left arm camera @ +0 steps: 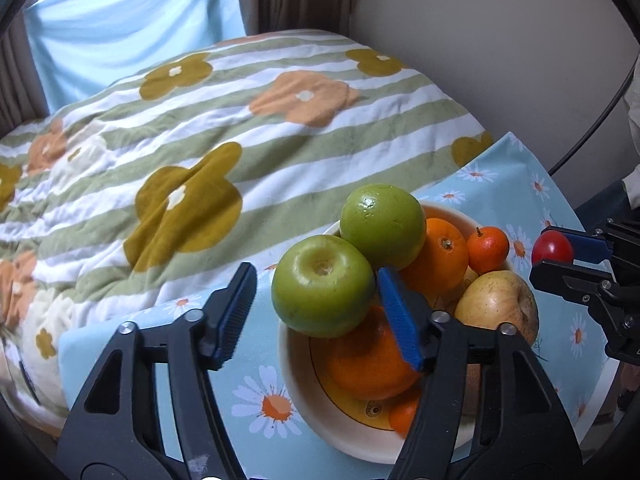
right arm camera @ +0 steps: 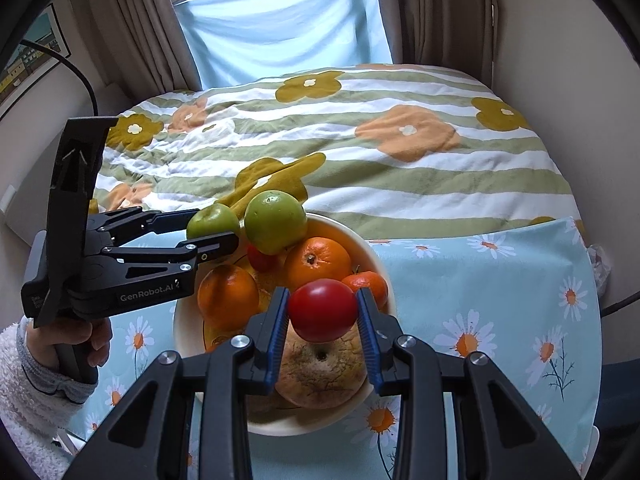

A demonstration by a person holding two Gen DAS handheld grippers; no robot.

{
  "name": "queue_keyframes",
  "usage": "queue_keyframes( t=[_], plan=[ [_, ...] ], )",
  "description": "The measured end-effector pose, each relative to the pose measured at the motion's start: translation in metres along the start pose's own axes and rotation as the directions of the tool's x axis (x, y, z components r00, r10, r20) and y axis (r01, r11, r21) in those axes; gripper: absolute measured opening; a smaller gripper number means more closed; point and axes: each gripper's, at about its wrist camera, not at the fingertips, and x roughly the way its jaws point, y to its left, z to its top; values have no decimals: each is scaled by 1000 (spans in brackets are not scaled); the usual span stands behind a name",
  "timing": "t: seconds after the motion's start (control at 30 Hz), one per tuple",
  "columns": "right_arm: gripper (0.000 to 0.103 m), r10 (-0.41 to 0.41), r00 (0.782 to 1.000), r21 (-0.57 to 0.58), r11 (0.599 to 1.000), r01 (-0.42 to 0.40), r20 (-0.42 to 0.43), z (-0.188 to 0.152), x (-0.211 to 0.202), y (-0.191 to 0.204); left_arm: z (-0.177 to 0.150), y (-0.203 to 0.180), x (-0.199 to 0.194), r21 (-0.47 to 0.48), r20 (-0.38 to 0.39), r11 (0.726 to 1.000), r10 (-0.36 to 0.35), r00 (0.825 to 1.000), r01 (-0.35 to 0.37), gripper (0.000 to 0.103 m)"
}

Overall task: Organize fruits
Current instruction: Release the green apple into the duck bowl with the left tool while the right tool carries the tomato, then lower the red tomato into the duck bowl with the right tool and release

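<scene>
A cream bowl (left arm camera: 296, 364) (right arm camera: 360, 240) on a daisy-print cloth holds oranges (left arm camera: 440, 256) (right arm camera: 320, 260), a small mandarin (left arm camera: 488, 248), a second green apple (left arm camera: 384, 224) (right arm camera: 276, 220) and a yellowish russet apple (left arm camera: 496, 304) (right arm camera: 320, 372). My left gripper (left arm camera: 316, 312) (right arm camera: 216, 232) has its jaws wide around a green apple (left arm camera: 320, 284) (right arm camera: 212, 220) at the bowl's left rim; only the right pad seems to touch it. My right gripper (right arm camera: 322, 320) (left arm camera: 560, 256) is shut on a red tomato (right arm camera: 324, 310) (left arm camera: 554, 246) above the russet apple.
The daisy cloth (right arm camera: 480, 280) covers a small table against a bed with a striped flower blanket (left arm camera: 200, 140) (right arm camera: 400, 160). A window with a blue curtain (right arm camera: 280, 20) is behind. A small red fruit (right arm camera: 260, 258) lies deep in the bowl.
</scene>
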Motion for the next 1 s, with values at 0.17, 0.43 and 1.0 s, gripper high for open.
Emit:
queue_keyframes(
  t=[0.17,0.43,1.0],
  plan=[
    [31,4,1000,-9,1000,-4,3,2,-1,1,0,5,-21,-27,43,1000,-8,999,9,97],
    [31,23,1000,-59,998,-22,17,13,-5,12,-18,25,-62,-97,69,994,48,996,-41,97],
    [31,81,997,-133,988,-83,-21,20,15,40,-78,45,-122,-209,77,964,181,981,-161,103]
  ],
)
